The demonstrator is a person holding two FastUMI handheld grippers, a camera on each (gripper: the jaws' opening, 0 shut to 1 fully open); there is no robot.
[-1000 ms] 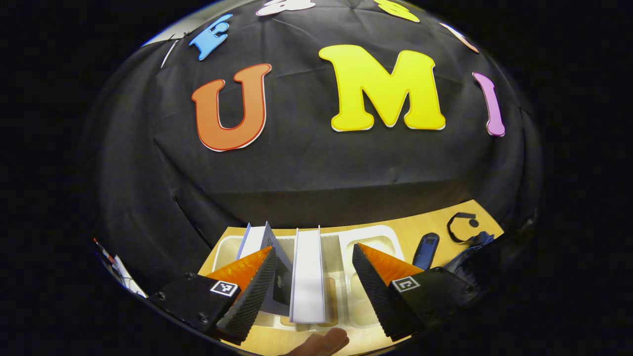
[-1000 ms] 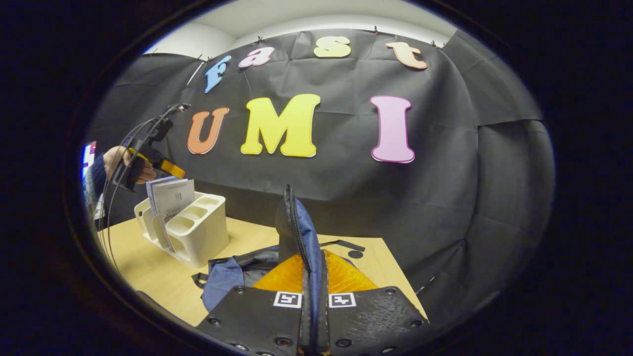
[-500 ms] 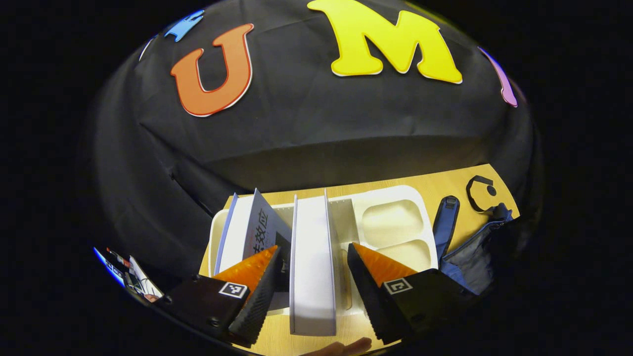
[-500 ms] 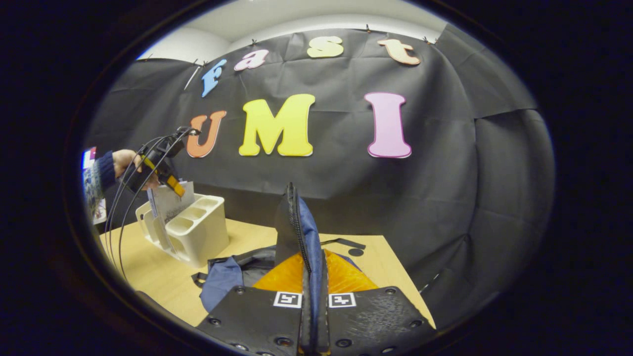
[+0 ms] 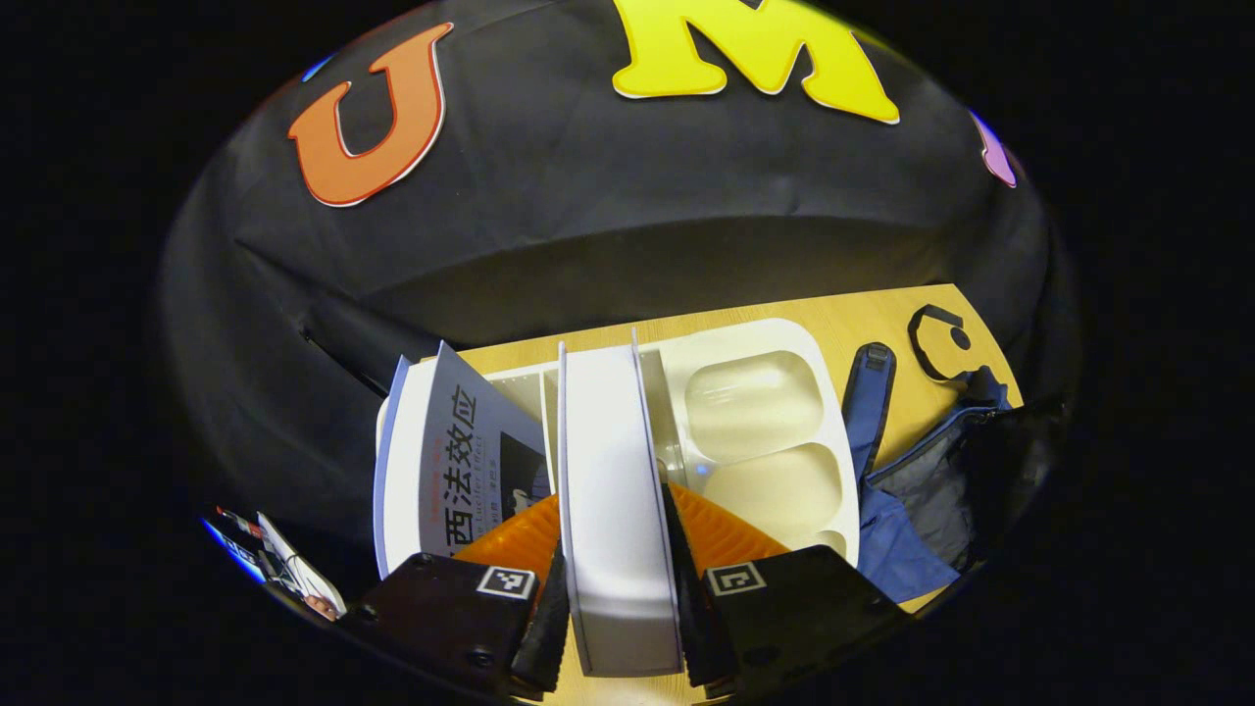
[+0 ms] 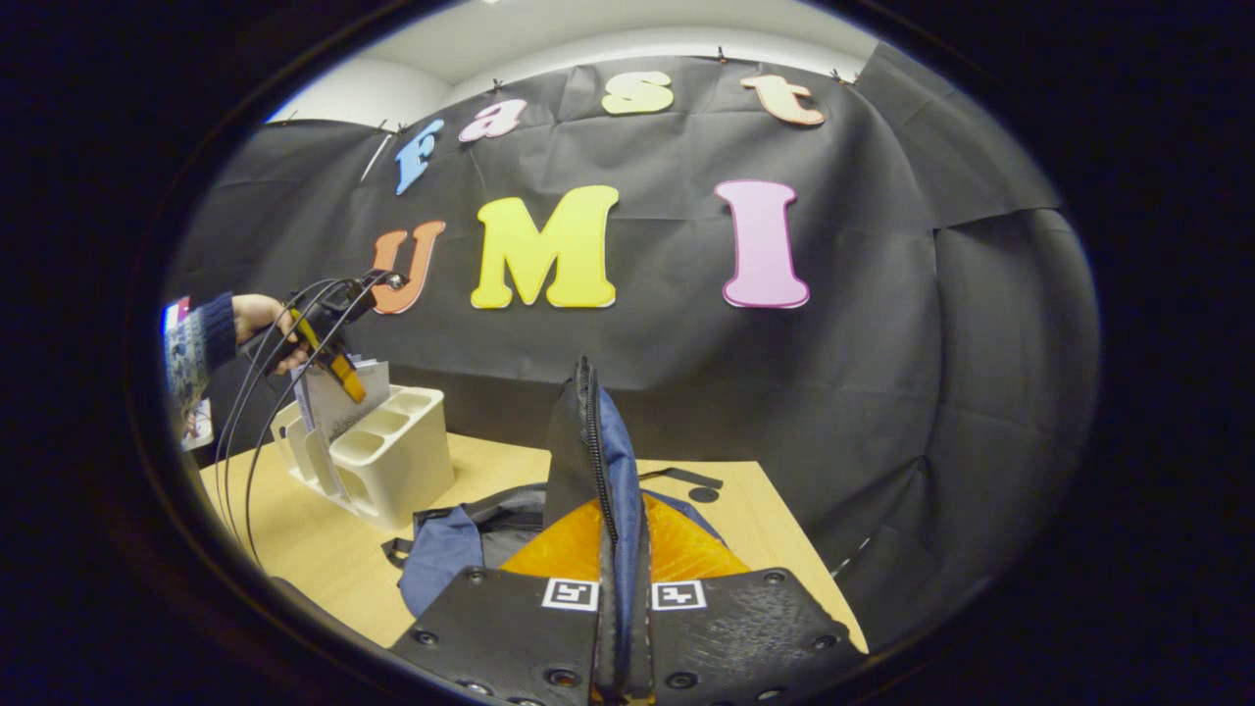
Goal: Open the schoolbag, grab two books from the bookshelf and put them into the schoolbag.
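Observation:
My left gripper [image 5: 614, 505] is shut on the top edge of a white book [image 5: 613, 431], which stands upright in the cream bookshelf [image 5: 755, 407]. A second book with a grey cover [image 5: 461, 461] leans in the slot to its left. In the right gripper view the left gripper [image 6: 338, 363] and the hand [image 6: 257, 316] holding it sit above the bookshelf [image 6: 397, 461] and its books [image 6: 333, 402]. My right gripper [image 6: 618, 534] is shut on the blue schoolbag's zipped flap [image 6: 593, 441] and holds it upright. The schoolbag [image 5: 917, 510] lies right of the shelf.
The wooden table [image 6: 304, 549] carries the shelf and the bag. A blue strap [image 5: 868, 402] and a black loop [image 5: 936, 343] lie on the table beside the shelf. Cables [image 6: 240, 431] hang from the left gripper. The black cloth wall stands close behind the table.
My left gripper has come down over the white book and its fingers have shut on the book's top edge. The right gripper has stayed still, holding the flap up.

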